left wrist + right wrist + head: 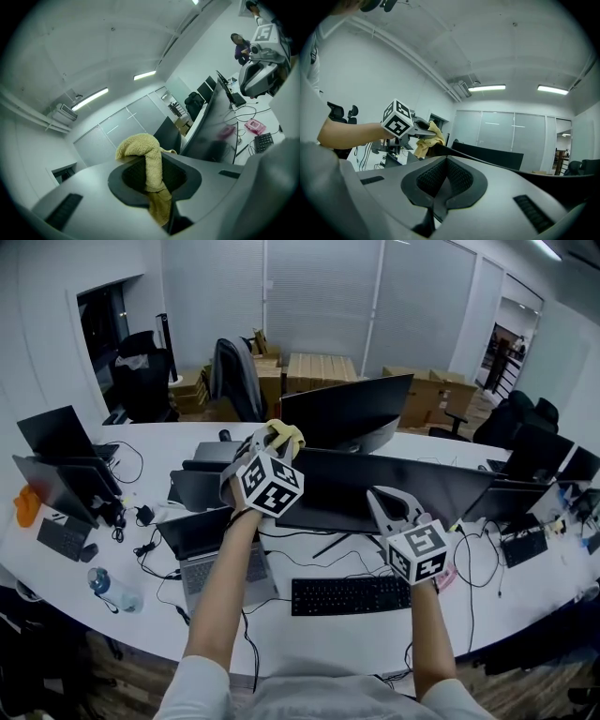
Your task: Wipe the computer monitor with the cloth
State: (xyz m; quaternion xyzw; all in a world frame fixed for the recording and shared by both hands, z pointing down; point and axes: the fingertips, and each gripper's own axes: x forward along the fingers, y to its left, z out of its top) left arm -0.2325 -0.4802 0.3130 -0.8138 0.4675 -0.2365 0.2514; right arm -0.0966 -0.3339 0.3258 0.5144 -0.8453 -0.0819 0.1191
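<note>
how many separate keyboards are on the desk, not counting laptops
3. The centre keyboard lies in front of the big monitor, the left keyboard at far left, the right keyboard at far right. More may be hidden behind screens.

What stays out of sight
In the head view the left gripper (266, 442) covers all but a tuft of the cloth (287, 436), the right gripper (389, 503) masks part of the monitor (422, 486), and a forearm (225, 568) crosses the laptop (192, 534). In the left gripper view the cloth's end sinks between the jaws; a far person (241, 46) and a pink thing (255, 125) are too small to tell.
</note>
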